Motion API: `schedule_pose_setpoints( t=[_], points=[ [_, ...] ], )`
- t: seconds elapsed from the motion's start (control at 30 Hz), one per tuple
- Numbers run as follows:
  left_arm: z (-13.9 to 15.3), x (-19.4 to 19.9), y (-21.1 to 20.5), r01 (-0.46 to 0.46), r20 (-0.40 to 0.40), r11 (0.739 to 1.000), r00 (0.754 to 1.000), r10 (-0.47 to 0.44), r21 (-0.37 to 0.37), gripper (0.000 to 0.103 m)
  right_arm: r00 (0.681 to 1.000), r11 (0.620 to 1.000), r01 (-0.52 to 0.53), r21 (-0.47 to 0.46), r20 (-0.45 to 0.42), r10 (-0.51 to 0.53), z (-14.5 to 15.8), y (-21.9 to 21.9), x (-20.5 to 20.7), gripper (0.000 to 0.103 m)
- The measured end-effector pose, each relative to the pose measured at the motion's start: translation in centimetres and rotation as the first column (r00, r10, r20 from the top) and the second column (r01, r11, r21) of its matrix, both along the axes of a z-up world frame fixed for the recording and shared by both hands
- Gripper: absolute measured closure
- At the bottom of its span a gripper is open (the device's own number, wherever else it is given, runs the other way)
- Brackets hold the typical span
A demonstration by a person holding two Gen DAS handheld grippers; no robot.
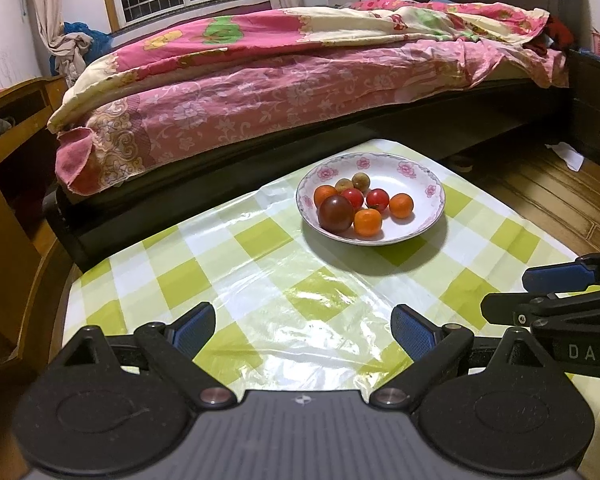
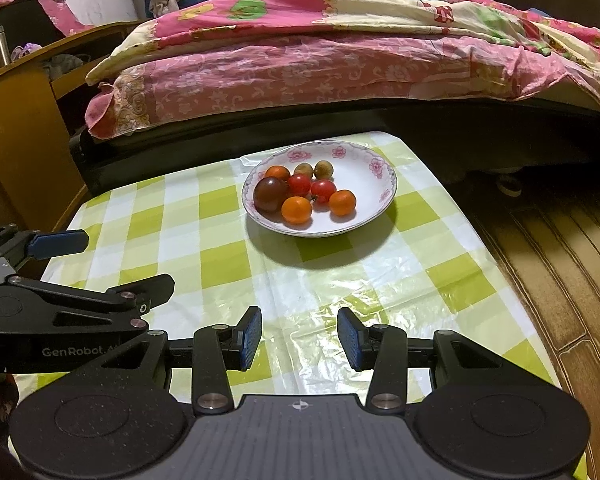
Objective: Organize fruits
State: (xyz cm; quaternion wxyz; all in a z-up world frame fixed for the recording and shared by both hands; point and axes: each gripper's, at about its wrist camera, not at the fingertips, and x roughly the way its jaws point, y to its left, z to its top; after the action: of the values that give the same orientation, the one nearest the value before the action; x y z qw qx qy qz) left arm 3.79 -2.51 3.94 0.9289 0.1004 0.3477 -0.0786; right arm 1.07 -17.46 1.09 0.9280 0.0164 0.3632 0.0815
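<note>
A white floral bowl (image 1: 428, 216) (image 2: 364, 216) sits at the far end of a green-checked table (image 1: 260, 264) (image 2: 220, 260). It holds a dark purple tomato (image 1: 335, 213) (image 2: 270, 194), two red cherry tomatoes (image 1: 377, 199) (image 2: 323, 190), three small oranges (image 1: 367, 222) (image 2: 296, 210) and two brownish longans (image 1: 361, 181) (image 2: 323, 169). My left gripper (image 1: 302, 330) is open and empty over the near table. My right gripper (image 2: 299, 338) is open and empty beside it, also showing in the left wrist view (image 1: 540, 292). Both are well short of the bowl.
A bed with a pink floral quilt (image 1: 300, 80) (image 2: 340, 52) runs behind the table. A wooden desk (image 1: 12, 128) (image 2: 20, 120) stands at the left, a dark nightstand (image 1: 596, 112) at the right. Wood floor (image 2: 560, 248) lies right of the table.
</note>
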Motion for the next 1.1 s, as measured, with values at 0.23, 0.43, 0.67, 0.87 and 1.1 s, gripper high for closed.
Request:
schedule_pose_setpoints(
  t=[0.23, 0.43, 0.67, 0.87, 1.1],
  points=[
    [-0.4, -0.9, 0.2, 0.003, -0.013, 1.0, 1.0, -0.003, 0.001, 0.001, 1.0, 1.0, -0.015, 0.001, 0.0, 0.015, 0.0, 0.4, -0.8, 0.065],
    [-0.7, -1.5, 0.3, 0.005, -0.022, 1.0, 1.0, -0.005, 0.004, 0.001, 1.0, 1.0, -0.027, 0.0, -0.002, 0.027, -0.1, 0.8, -1.7, 0.065],
    [-0.7, -2.2, 0.5, 0.005, -0.029, 1.0, 1.0, -0.005, 0.001, 0.001, 0.999, 0.999, -0.035, 0.001, -0.011, 0.035, -0.2, 0.9, -2.4, 0.065],
    [-0.9, -2.9, 0.6, 0.008, -0.041, 1.0, 0.999, -0.008, -0.004, 0.001, 0.999, 0.999, -0.041, 0.002, -0.017, 0.041, -0.3, 1.1, -3.2, 0.065],
    [-1.5, -3.7, 0.7, 0.007, -0.062, 1.0, 0.998, -0.007, -0.001, 0.001, 0.999, 0.999, -0.041, 0.002, -0.029, 0.041, -0.6, 1.2, -3.9, 0.065]
  ],
)
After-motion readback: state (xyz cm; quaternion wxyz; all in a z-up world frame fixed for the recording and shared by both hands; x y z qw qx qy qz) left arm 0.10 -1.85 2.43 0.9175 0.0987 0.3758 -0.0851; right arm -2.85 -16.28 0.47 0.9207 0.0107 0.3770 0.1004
